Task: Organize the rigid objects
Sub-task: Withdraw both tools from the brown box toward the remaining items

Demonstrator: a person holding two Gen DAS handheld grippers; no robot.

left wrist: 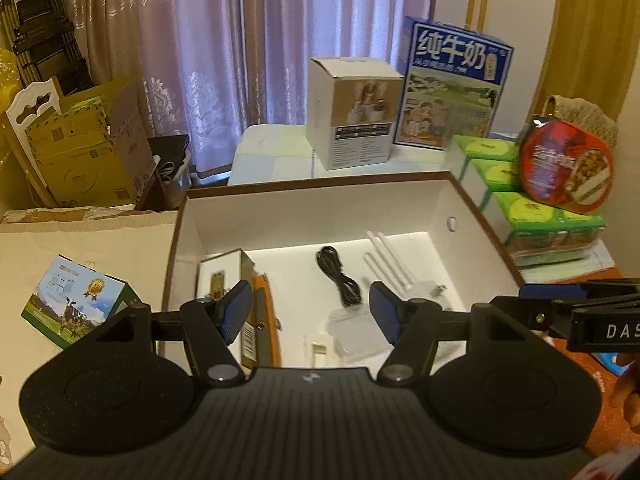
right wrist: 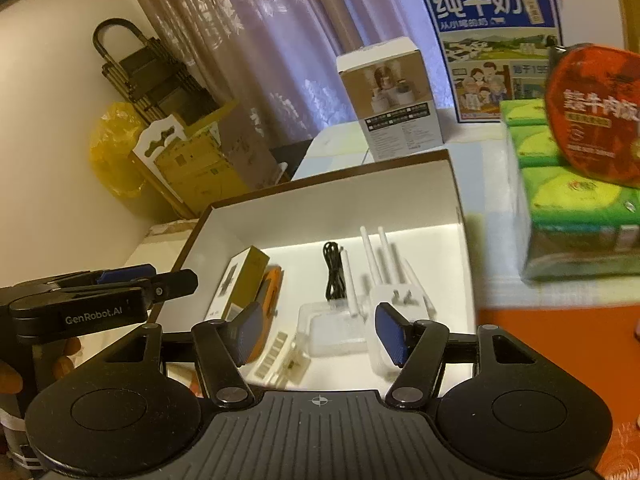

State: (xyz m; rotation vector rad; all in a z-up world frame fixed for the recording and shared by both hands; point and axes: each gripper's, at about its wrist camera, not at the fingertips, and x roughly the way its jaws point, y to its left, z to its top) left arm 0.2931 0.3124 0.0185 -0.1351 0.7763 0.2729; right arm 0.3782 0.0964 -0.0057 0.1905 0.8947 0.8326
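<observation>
- Hovering over the open box (left wrist: 320, 196), left tool (left wrist: 311, 312) spread with nothing between its pads, angled down toward the box floor, probably for a clear look at what is already stowed.
- Hanging just to the right of it, right tool (right wrist: 316, 330) likewise spread and empty; white antenna device (right wrist: 384, 300) lying beyond the pads, not pinched by them.
- Lying side by side along the box's left wall: a small white-and-gold carton (right wrist: 240, 280) and an orange-edged item (right wrist: 272, 292), apparently packed tight to save floor space.
- Resting mid-floor, apart from the rest: a coiled black cable (left wrist: 340, 276), seemingly kept clear of the antennas to avoid tangling.
- Sitting nearer the front edge: a clear plastic case (right wrist: 336, 328) and a small pale ribbed piece (right wrist: 276, 352); whether touching each other, hard to tell through the blur.
- Waiting outside on the tabletop to the left: a small cow-print carton (left wrist: 80, 300), judged a likely next candidate for stowing.
- Standing behind the box, well apart from both tools: a white product box (left wrist: 352, 112) and a blue milk carton (left wrist: 452, 84); stacked green tissue packs (left wrist: 552, 216) carrying a red round package (left wrist: 568, 168) at the right.
</observation>
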